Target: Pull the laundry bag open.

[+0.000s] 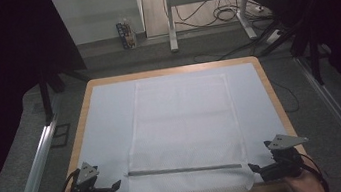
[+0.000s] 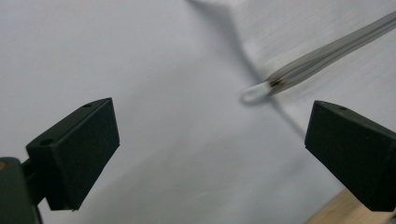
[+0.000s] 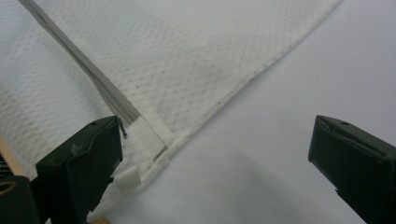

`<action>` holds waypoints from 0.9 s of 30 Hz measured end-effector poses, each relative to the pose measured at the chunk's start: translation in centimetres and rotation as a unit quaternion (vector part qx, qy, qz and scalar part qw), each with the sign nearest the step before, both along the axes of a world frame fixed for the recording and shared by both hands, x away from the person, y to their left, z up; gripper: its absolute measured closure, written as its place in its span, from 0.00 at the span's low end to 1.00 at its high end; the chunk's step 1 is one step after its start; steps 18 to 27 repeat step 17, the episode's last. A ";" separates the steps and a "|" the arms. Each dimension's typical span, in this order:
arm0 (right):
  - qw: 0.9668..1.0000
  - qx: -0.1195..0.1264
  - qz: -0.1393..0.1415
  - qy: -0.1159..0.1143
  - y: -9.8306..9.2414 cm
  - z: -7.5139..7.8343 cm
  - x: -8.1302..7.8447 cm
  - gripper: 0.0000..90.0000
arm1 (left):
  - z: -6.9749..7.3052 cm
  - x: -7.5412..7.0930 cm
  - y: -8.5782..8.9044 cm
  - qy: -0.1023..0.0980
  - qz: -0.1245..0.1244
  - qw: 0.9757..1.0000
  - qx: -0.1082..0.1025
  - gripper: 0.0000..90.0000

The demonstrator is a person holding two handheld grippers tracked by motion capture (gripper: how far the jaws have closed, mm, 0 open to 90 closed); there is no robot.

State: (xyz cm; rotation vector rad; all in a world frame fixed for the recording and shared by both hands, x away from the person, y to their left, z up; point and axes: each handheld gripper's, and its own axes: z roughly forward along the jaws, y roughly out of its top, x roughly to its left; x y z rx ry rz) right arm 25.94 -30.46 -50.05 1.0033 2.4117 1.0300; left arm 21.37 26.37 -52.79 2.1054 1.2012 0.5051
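Note:
A white mesh bag (image 1: pixel 185 124) lies flat on the pale sheet, with a grey zipper (image 1: pixel 184 170) running across it near the front edge. At the bag's front left corner, my left gripper (image 1: pixel 116 187) is open and holds nothing. In the left gripper view the jaws (image 2: pixel 210 140) stand wide over bare sheet, and the zipper's pull loop (image 2: pixel 254 93) lies just beyond them. My right gripper (image 1: pixel 253 168) is open at the front right corner. In the right gripper view the zipper's white end tab (image 3: pixel 144 133) and the bag's corner (image 3: pixel 196 60) lie beside the left jaw, unpinched.
The pale sheet (image 1: pixel 105 115) covers a wooden table (image 1: pixel 268 87) whose rim shows all round. Metal rails (image 1: pixel 37 165) run along both sides. Beyond the far edge stand desk legs (image 1: pixel 170 20), floor cables (image 1: pixel 223 15) and a small box (image 1: pixel 125 35).

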 end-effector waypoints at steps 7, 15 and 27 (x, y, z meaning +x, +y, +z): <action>1.000 -0.003 -0.014 0.018 -0.8 -0.9 0.7 0.02 | -0.9 0.5 0.1 0.021 0.003 1.000 0.009 0.02; 0.999 -0.016 -0.013 0.026 -0.7 -1.3 0.8 0.01 | -0.9 0.6 0.2 0.026 0.004 1.000 0.002 0.02; 0.999 -0.017 -0.012 0.025 -0.7 -1.3 0.9 0.01 | -1.0 0.7 0.2 0.028 0.005 1.000 0.004 0.02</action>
